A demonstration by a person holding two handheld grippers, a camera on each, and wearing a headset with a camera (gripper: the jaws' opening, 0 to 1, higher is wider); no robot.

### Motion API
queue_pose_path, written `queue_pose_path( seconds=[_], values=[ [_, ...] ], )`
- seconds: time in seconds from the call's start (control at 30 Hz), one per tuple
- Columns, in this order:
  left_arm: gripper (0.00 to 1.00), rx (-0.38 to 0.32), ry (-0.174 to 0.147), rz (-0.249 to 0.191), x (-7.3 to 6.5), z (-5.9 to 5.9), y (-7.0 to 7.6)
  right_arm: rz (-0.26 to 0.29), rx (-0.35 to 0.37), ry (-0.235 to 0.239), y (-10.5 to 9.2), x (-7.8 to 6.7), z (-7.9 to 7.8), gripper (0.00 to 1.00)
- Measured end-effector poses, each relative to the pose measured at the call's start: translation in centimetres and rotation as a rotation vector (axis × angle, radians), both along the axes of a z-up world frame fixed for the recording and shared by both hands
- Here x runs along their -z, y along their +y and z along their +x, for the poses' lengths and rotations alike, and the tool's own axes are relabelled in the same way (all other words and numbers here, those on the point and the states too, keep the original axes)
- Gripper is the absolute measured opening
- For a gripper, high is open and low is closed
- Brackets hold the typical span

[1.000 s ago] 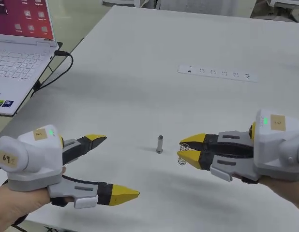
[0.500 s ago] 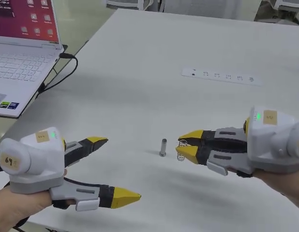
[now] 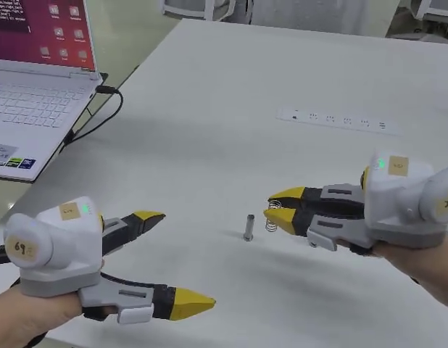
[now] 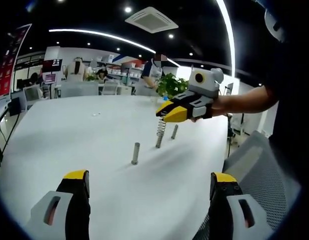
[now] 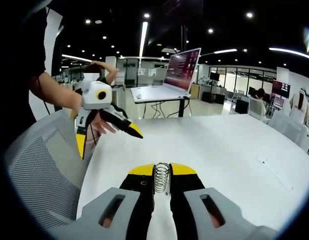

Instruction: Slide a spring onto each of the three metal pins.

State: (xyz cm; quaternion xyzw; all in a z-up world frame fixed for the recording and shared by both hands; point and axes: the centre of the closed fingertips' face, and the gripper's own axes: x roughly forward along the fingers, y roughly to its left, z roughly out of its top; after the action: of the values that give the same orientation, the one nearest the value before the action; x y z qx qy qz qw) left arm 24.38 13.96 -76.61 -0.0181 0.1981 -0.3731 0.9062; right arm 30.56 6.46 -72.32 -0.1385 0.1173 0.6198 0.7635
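Evidently, above the wide white tabletop (image 3: 209,109), the yellow-tipped left gripper (image 3: 179,257) is hovering with jaws spread wide and empty, while the matching right gripper (image 3: 276,206), just beside the short upright metal pin (image 3: 249,227), is clamping a small wire coil spring (image 5: 162,177) upright between its tips, seemingly readying it for lowering onto that pin.

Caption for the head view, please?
Right gripper holds a spring near the upright metal pin on the table; left gripper open.
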Motion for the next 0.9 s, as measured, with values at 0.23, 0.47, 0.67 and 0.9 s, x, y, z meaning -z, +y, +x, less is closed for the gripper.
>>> queue_pose_path(
  seconds=[0.23,0.47,0.67,0.9],
  values=[
    [0.98,-0.002,0.005,0.001,0.1,0.0,0.0,-0.006,0.010,-0.001,0.8,0.1,1.2,0.08],
    [0.98,-0.006,0.007,-0.008,0.0,-0.1,0.0,0.016,0.032,0.023,1.6,0.1,2.1,0.08],
    [0.97,-0.015,0.004,-0.019,-0.4,0.1,0.1,0.017,0.045,0.040,2.2,0.5,2.6,0.08],
    [0.98,-0.021,0.012,-0.019,-0.3,0.0,0.2,0.020,0.067,0.065,2.5,1.1,3.0,0.08]
  ],
)
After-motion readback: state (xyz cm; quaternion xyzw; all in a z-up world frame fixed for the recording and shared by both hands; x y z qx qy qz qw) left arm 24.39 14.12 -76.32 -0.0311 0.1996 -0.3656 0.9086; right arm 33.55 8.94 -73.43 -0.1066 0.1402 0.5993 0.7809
